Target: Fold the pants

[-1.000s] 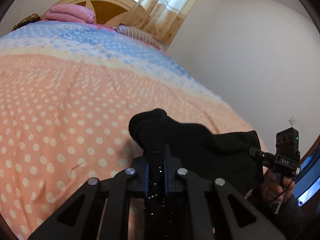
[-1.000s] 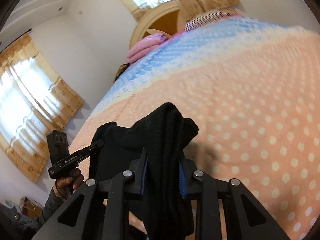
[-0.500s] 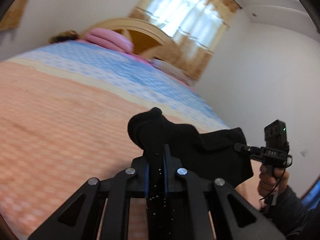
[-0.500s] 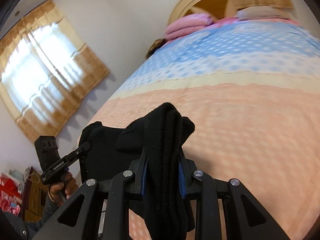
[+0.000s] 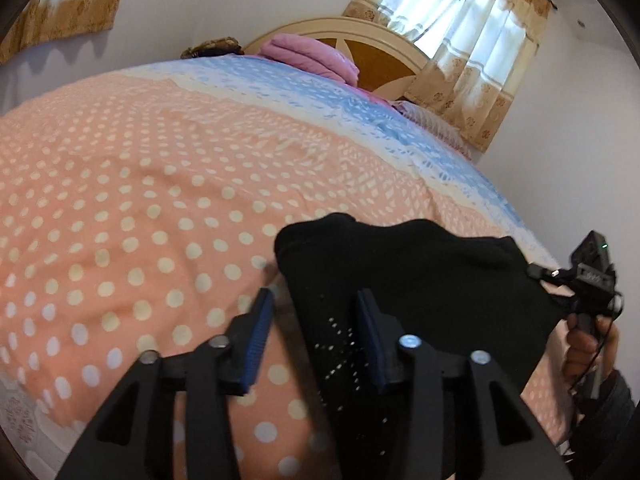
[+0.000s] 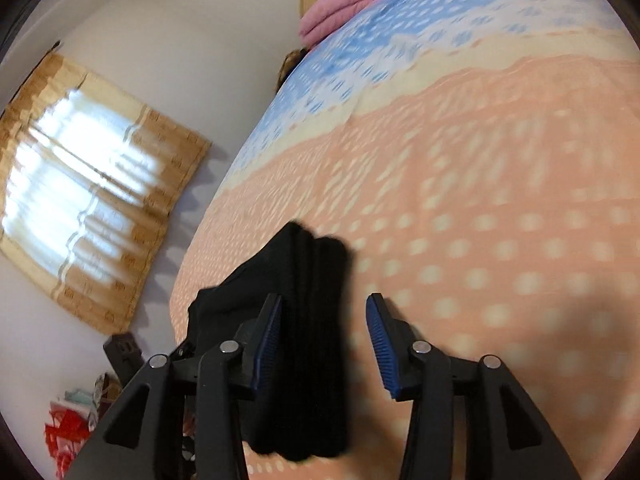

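Both grippers, left (image 5: 314,328) and right (image 6: 324,330), are opening wide; the black pants (image 5: 420,280) sit loose between their fingers on the bed (image 5: 140,200).

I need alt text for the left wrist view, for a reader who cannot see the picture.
The left tool is opening, with black knit pants between its blue pads, one pad clear of the cloth, over a peach bedspread with white dots. At the right edge, a hand holds the right tool at the pants' other end.

Both grippers' jaws opening, pants (image 5: 404,280) released.
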